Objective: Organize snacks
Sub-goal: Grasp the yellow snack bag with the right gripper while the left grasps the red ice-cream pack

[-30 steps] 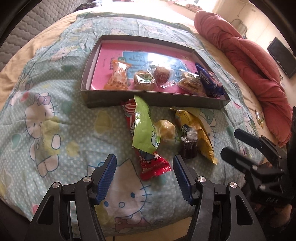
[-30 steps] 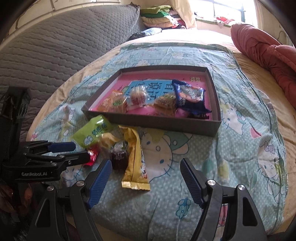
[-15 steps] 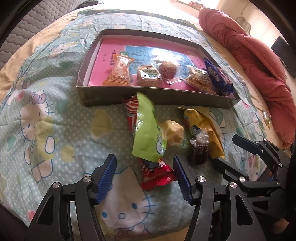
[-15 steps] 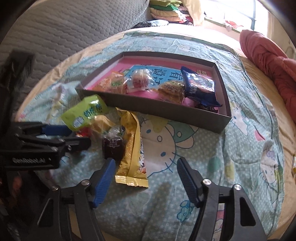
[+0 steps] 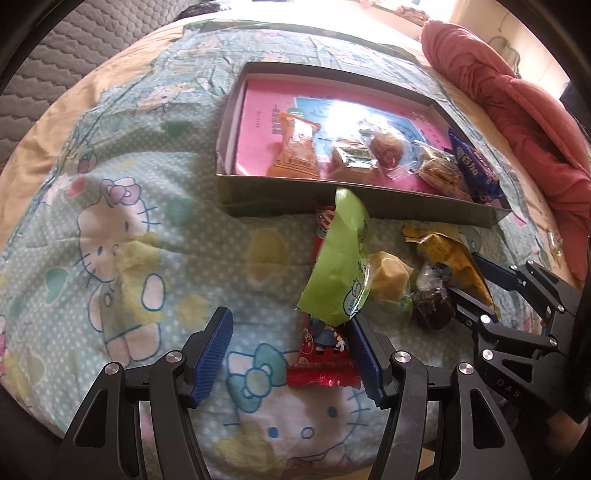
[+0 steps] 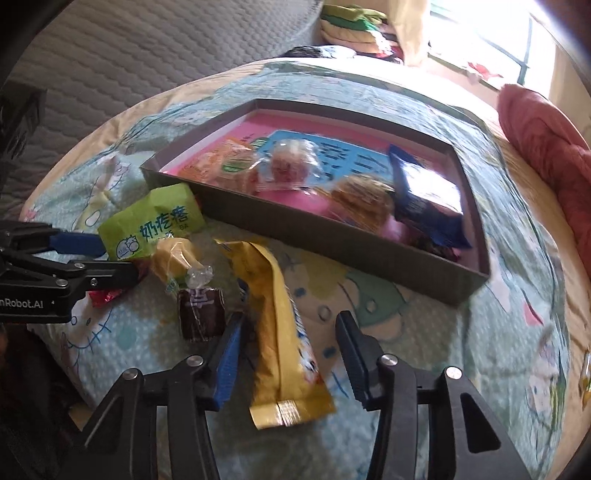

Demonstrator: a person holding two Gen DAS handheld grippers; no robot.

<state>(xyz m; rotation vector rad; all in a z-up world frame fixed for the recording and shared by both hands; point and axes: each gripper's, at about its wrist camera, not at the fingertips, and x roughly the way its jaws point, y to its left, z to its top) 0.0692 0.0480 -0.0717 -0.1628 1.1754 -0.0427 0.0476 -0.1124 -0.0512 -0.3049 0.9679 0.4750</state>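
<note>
A grey box with a pink liner holds several wrapped snacks. In front of it on the bedspread lie a green packet, a red packet, a yellow sweet, a dark brown sweet and a long yellow packet. My left gripper is open and low, with the red packet next to its right finger. My right gripper is open and straddles the long yellow packet.
A Hello Kitty bedspread covers the bed. A red quilt lies at the right. A grey quilted headboard stands at the left, and folded clothes lie at the back.
Both grippers have moved forward and down toward the loose snacks. The right gripper now has the long yellow packet between its fingers; the left has shifted left, so the red packet lies by its right finger.
</note>
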